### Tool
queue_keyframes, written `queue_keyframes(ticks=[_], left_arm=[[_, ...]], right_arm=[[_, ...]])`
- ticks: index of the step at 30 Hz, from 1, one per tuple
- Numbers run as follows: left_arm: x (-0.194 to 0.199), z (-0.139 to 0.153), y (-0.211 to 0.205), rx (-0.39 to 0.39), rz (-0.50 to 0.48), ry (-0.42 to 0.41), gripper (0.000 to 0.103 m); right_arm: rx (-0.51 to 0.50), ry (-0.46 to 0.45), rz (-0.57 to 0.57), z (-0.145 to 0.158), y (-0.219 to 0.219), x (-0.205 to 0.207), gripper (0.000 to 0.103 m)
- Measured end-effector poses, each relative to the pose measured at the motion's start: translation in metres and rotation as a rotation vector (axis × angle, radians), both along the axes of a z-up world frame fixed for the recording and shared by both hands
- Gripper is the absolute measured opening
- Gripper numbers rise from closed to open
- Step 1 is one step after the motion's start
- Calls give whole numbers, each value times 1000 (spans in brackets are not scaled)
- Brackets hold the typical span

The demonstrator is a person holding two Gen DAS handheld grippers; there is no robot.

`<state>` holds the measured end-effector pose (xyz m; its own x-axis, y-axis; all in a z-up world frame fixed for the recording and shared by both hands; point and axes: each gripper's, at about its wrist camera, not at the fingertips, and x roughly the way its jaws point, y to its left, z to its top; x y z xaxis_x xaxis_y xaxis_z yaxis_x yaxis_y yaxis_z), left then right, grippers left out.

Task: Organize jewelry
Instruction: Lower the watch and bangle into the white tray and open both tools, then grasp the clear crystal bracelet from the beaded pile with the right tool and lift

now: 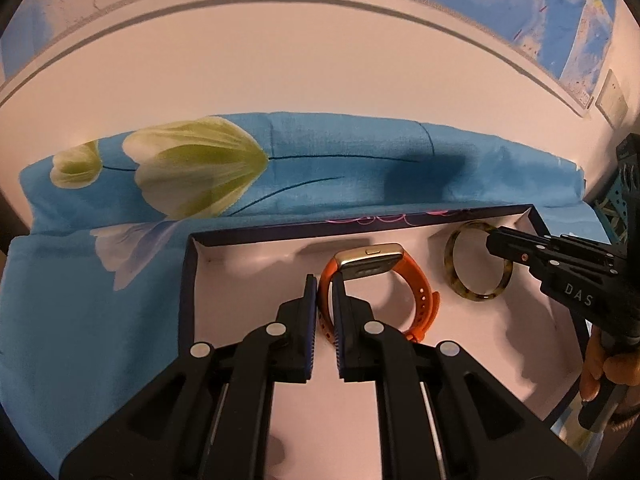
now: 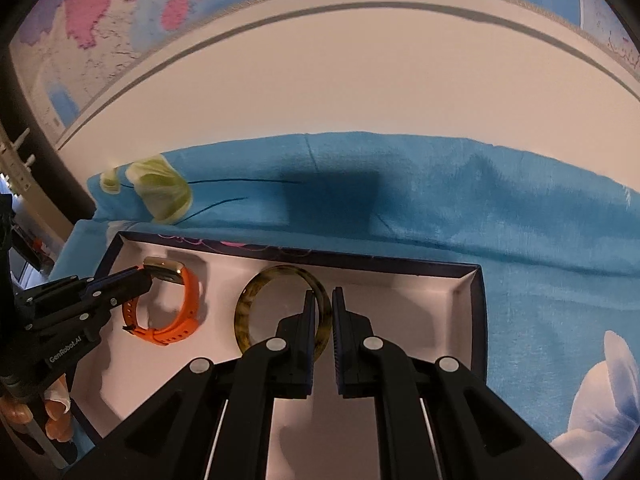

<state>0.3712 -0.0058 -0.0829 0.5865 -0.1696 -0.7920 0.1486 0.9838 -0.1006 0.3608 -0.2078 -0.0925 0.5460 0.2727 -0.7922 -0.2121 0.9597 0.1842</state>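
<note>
Both hand-held grippers slant steeply down into a shallow dark-blue box lid (image 1: 188, 276) with a pale inside, lying on a blue floral cloth (image 1: 80, 300) by the wall.

The left gripper (image 1: 325, 280) is clamped on the orange strap of a smartwatch (image 1: 416, 280), its two blue pads nipping the band beside the gold case. The watch sits toward the lid's left end, close to the far wall.

The right gripper (image 2: 321, 296) is pinched on the rim of a tortoiseshell bangle (image 2: 244, 312), one finger inside the ring and one outside. The bangle is near the middle of the lid, just beside the watch and apart from it, again close to the far wall.

In the right wrist view, fingers (image 2: 56, 424) of the person's left hand wrap the handle low at the lid's near left corner.

A map (image 2: 100, 20) hangs on the wall above.
</note>
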Motion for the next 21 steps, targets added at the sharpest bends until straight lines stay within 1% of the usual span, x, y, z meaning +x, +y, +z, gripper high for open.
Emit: queue_keyframes(ticks=[2, 4, 6, 7, 8, 9, 11, 13, 14, 15, 17, 19, 21], left_arm=[[8, -3, -1, 4, 9, 38, 9], [11, -4, 1, -14, 15, 60, 14], [11, -3, 4, -30, 14, 58, 26], [8, -1, 5, -26, 12, 37, 28], [4, 0, 7, -18, 15, 19, 33], [-3, 5, 8, -18, 20, -13, 40], [-17, 14, 11, -21, 18, -67, 41], [-39, 27, 12, -24, 12, -136, 46], [-47, 32, 13, -24, 7, -156, 47], [-62, 38, 13, -27, -10, -188, 50], [-92, 47, 14, -14, -42, -235, 54], [-118, 51, 11, -5, -71, -263, 55], [-147, 52, 11, -9, -103, -276, 56]], right_arm=[[-2, 12, -20, -1, 0, 2, 10], [4, 3, -28, 0, -1, 1, 11], [6, -17, -41, 5, -3, -4, 13], [6, -36, -41, 9, -3, -9, 14], [6, -52, -38, 12, -2, -14, 15], [10, -77, -33, 18, -3, -22, 17], [28, -115, -17, 29, -5, -38, 22], [47, -164, 8, 43, -8, -61, 27], [59, -184, 24, 48, -9, -73, 31], [61, -198, 41, 53, -8, -85, 35], [58, -240, 85, 61, -10, -114, 40], [57, -266, 127, 63, -17, -144, 42], [69, -253, 168, 60, -20, -167, 42]])
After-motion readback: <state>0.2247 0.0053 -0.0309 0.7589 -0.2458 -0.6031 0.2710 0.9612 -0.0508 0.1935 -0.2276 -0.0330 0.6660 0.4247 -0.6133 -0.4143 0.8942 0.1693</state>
